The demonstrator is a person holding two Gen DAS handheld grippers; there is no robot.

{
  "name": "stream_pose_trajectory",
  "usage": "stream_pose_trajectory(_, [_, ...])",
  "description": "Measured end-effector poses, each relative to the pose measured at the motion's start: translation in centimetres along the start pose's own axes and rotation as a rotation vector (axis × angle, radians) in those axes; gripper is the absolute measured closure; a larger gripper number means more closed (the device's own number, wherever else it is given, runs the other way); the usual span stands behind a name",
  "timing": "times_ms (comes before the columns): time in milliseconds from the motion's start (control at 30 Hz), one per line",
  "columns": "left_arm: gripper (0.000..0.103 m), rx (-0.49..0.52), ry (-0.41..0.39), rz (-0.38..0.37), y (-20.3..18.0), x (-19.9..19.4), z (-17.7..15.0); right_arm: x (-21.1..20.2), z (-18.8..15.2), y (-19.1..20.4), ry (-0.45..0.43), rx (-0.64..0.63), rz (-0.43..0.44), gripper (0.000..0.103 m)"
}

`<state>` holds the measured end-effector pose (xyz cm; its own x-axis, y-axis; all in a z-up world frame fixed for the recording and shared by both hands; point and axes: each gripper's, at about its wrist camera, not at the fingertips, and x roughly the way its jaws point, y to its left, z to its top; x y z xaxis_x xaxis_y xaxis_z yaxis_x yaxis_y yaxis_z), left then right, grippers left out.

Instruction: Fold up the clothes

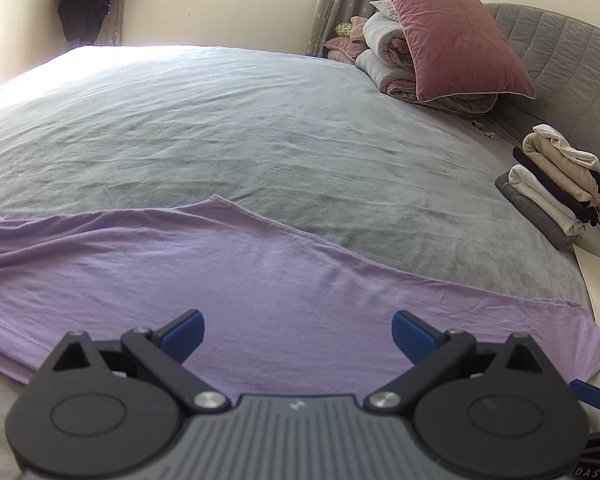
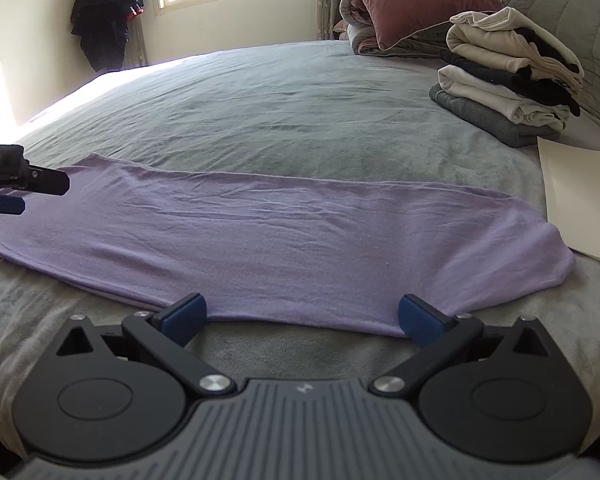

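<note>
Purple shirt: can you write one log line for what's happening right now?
purple shirt: spread flat on bed | left gripper: open, above shirt | right gripper: open at near edge | folded stack: far right

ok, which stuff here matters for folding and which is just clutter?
Job:
purple shirt, spread flat
folded stack
left tongs, open
right tongs, open

Clutter:
pink pillow
rolled quilt
white sheet
dark hanging clothes

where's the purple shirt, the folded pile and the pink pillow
purple shirt (image 2: 300, 240), right wrist view, middle of the cloth
folded pile (image 2: 508, 76), right wrist view, white layers
pink pillow (image 1: 456, 36), left wrist view, front face
</note>
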<state>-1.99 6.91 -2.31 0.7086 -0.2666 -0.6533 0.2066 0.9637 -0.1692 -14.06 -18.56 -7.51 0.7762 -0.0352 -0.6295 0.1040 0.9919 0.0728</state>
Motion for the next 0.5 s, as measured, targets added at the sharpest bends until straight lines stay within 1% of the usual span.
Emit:
stream_pose_trajectory(33, [0.001, 0.0, 0.002, -0.002, -0.1, 0.1, 0.1, -0.3, -0.2, -0.2, 0.0, 0.002, 0.007, 0.0])
stream_pose_trajectory(100, [0.001, 0.001, 0.008, -0.007, -0.2, 0.4, 0.2, -0.6, -0.3, -1.1, -0.011, 0.045, -0.011, 0.0])
stream_pose_trajectory(233, [0.001, -0.016, 0.047, -0.001, 0.0, 1.3, -0.1, -1.3, -0.6, -3.0, -0.033, 0.137, -0.05, 0.0])
stream_pose_trajectory(267, [0.001, -0.025, 0.055, 0.003, 0.1, 1.5, -0.1, -1.7, -0.6, -3.9, -0.036, 0.184, -0.04, 0.0])
stream_pose_trajectory(367, [0.001, -0.029, 0.059, 0.004, 0.2, 1.5, -0.3, -2.7, -0.3, -6.0, -0.032, 0.253, -0.037, 0.0])
stream_pose_trajectory(500, [0.001, 0.006, 0.063, 0.006, -0.2, 1.3, -0.7, -3.7, -0.5, -7.7, -0.053, 0.285, -0.112, 0.0])
